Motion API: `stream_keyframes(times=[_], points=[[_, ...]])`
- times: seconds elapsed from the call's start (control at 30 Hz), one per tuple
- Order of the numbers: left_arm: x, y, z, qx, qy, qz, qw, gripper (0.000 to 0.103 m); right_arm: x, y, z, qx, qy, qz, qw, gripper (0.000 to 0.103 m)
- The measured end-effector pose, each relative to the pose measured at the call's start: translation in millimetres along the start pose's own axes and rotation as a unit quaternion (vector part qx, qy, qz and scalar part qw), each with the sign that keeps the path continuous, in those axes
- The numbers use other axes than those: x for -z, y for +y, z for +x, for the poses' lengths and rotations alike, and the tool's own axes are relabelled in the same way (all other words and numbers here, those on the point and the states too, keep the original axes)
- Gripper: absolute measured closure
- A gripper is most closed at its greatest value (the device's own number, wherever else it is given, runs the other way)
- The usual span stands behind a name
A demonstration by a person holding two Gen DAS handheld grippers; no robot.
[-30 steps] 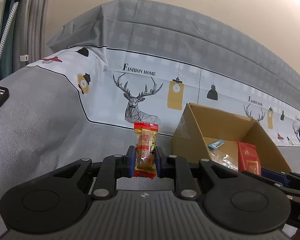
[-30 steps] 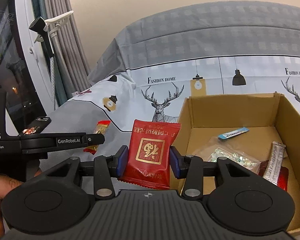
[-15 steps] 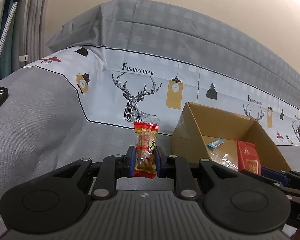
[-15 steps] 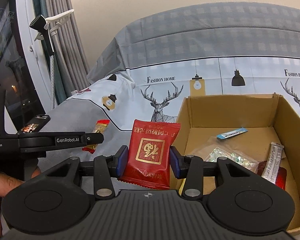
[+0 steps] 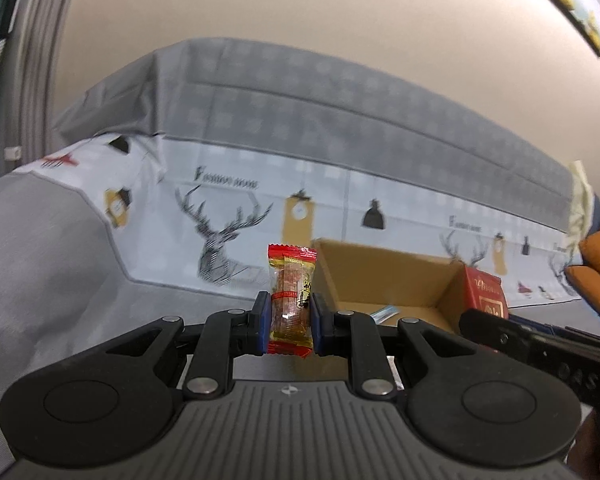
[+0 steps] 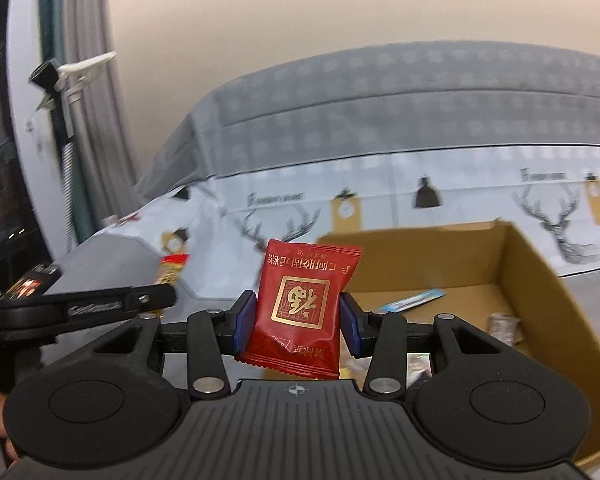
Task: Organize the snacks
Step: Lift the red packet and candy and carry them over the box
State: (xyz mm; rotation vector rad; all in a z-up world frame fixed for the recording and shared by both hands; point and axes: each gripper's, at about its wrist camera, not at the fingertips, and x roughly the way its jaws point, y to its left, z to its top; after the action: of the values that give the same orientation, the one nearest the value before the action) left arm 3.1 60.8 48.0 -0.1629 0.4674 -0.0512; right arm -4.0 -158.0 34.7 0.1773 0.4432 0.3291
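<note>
Small red-and-yellow candy stick [image 5: 291, 304], upright, pinched between the blue pads of the left gripper [image 5: 288, 322], wrapper ends poking out above and below. Just ahead and to the right of that tool: open cardboard box [image 5: 396, 276] on the grey deer-print bed cover [image 5: 228, 216], a pale blue sachet [image 5: 384, 312] on its floor. Further right, the red packet [image 5: 485, 294] again, carried by the other tool.

Over to the right gripper [image 6: 296, 322]: clamped on a red foil packet [image 6: 300, 308] with a gold square emblem (lettering upside down), held upright at the box's near-left corner. Beyond and right of the pads, box floor with the blue sachet [image 6: 416, 301] and a silvery wrapper [image 6: 503, 325], rather blurred. Off to the left, black arm of the left tool and its candy [image 6: 173, 268]; dark phone [image 6: 30, 282] further left on the cover.
</note>
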Motion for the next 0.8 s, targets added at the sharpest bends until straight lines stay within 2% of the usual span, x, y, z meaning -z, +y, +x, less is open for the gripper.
stream_keyframes(times=[0.37,0.6,0.8], points=[[4.5,-31.3,6.6,0.046,-0.019,0.023,0.9985,0.081,-4.5,-51.0,-16.2,0.112,-0.027,0.045,0.992,0.055],[9.1,-53.8,12.3,0.079,-0.028,0.045,0.9954,0.081,-1.9,-72.0,-25.4,0.144,-0.033,0.061,0.987,0.055],[18.4,-85.7,14.8,0.085,-0.059,0.113,0.9883,0.081,1.0,-80.6,-26.9,0.155,-0.028,0.062,0.986,0.055]])
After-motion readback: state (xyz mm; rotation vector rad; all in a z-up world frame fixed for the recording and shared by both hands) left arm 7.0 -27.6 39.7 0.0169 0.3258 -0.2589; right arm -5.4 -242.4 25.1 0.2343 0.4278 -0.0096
